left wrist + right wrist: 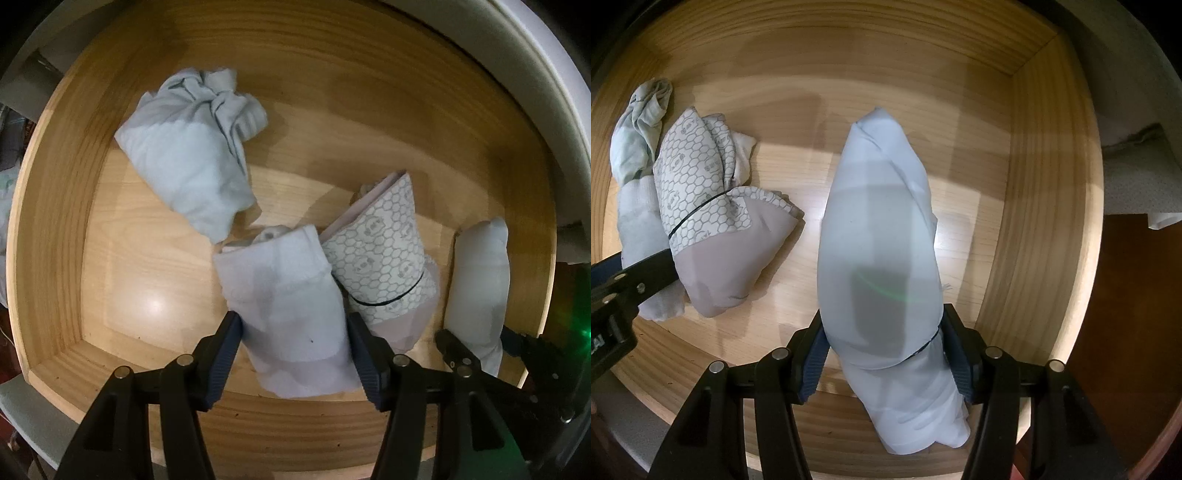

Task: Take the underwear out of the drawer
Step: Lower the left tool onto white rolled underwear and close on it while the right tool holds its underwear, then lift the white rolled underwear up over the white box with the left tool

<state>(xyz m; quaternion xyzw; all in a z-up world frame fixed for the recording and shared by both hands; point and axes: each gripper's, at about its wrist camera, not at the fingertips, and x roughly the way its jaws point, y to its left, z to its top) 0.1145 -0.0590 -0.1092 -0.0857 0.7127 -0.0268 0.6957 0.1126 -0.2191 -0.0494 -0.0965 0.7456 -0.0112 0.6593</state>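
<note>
Several rolled pieces of underwear lie in a wooden drawer. My left gripper points down over a pale lavender-white roll; its fingers straddle the roll's sides without visibly pinching it. A honeycomb-patterned roll with a dark band leans against that roll on the right. Further right, my right gripper is shut on a plain white roll, whose cloth narrows at the pads. The same white roll shows at the right edge of the left wrist view.
A crumpled pale blue-grey piece lies at the drawer's back left. Drawer walls rise on every side, with a white frame beyond. A bare patch of the drawer floor shows at the left. One finger of the left gripper enters the right wrist view.
</note>
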